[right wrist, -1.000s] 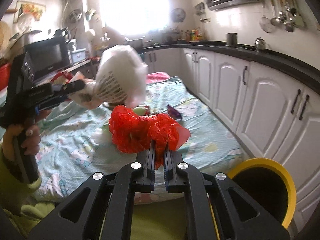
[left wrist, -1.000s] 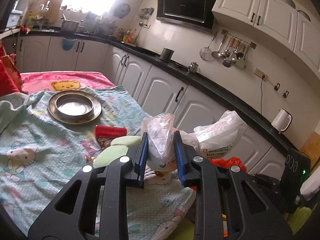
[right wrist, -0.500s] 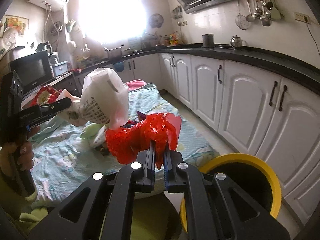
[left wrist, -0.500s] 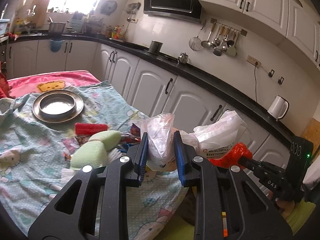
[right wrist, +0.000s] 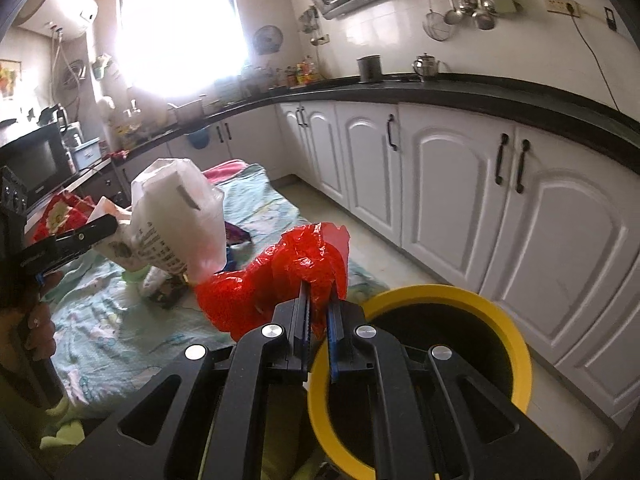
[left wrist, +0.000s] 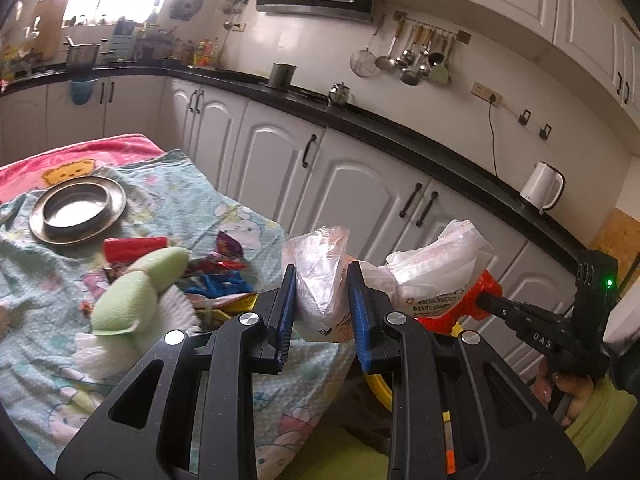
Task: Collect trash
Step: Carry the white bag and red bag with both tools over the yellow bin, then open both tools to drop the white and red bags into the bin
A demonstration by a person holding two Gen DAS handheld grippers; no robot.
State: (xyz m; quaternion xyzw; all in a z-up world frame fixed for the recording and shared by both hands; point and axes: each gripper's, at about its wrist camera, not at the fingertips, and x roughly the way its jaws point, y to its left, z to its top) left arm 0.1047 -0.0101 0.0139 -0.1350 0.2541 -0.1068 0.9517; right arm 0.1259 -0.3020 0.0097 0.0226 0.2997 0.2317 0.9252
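Observation:
My left gripper point(left wrist: 321, 312) is shut on a crumpled white plastic bag point(left wrist: 432, 276), held in the air past the table's edge; it also shows in the right wrist view point(right wrist: 176, 220). My right gripper point(right wrist: 318, 312) is shut on a red plastic bag point(right wrist: 280, 280) and holds it just left of a yellow-rimmed trash bin point(right wrist: 424, 360) on the floor. In the left wrist view the red bag point(left wrist: 476, 300) peeks out behind the white bag, with the right gripper point(left wrist: 486, 302) on it. More wrappers point(left wrist: 216, 280) lie on the table.
A table with a cartoon-print cloth point(left wrist: 48, 272) holds a metal plate point(left wrist: 76, 208), a red tube point(left wrist: 134, 248) and green sponges point(left wrist: 136, 296). White cabinets point(right wrist: 460, 200) under a black counter run along the right. A kettle point(left wrist: 542, 186) stands on the counter.
Both grippers have carried their bags right, off the table's edge toward the bin. The yellow bin has come further into the right wrist view and now sits under the right gripper.

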